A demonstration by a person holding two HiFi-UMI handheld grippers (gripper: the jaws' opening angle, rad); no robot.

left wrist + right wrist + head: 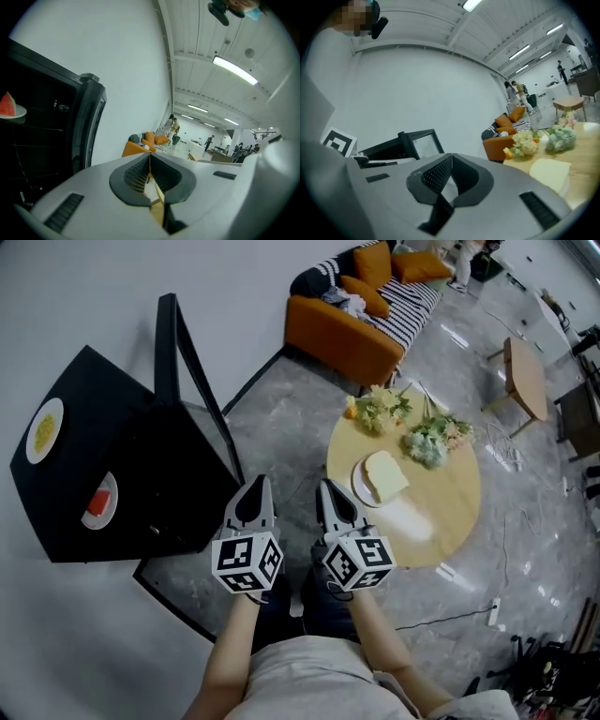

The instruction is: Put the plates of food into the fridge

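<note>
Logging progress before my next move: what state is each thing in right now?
fridge door: open.
watermelon plate: in the fridge.
yellow-food plate: in the fridge.
bread plate: on the round table.
left gripper: shut, empty.
right gripper: shut, empty.

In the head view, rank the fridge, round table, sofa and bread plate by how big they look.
1. Fridge, largest.
2. Round table and sofa: too alike to rank, and the sofa sits farther off.
3. Bread plate, smallest.

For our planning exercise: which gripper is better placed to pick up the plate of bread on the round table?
Right: the right gripper hangs beside the plate of bread; the left gripper is on the fridge side, farther off.
</note>
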